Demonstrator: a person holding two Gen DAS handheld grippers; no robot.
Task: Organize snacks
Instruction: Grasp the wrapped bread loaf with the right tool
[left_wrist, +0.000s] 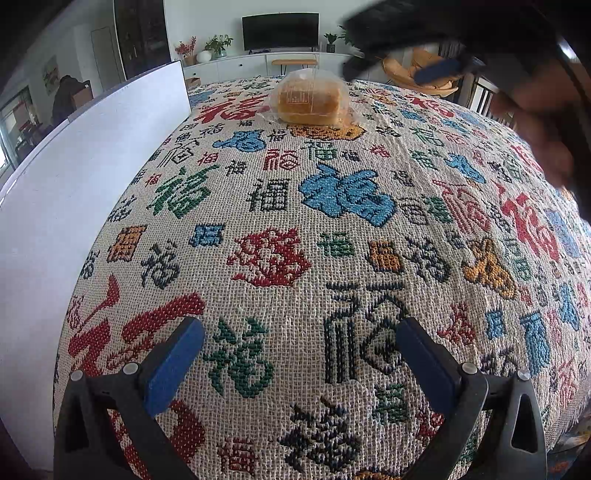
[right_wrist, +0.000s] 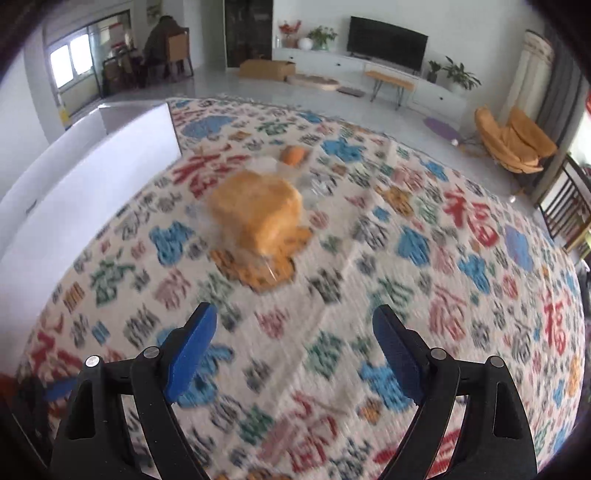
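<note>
The left gripper (left_wrist: 299, 354) was held with jaws spread wide and nothing between them, as was the right gripper (right_wrist: 295, 347). The bagged bread loaf (left_wrist: 309, 100), a blocky golden shape in crinkled clear plastic, lay well ahead of both on the coarse woven tablecloth (left_wrist: 280, 206), near a smooth white box (left_wrist: 92, 177).

Left black two-finger gripper with blue pads (left_wrist: 300, 339): jaws spread wide, nothing between them, held low and level. Right black two-finger gripper with blue pads (right_wrist: 294, 328): jaws likewise wide apart and empty, tilted downward; appears blurred at upper right in the left wrist view.
</note>
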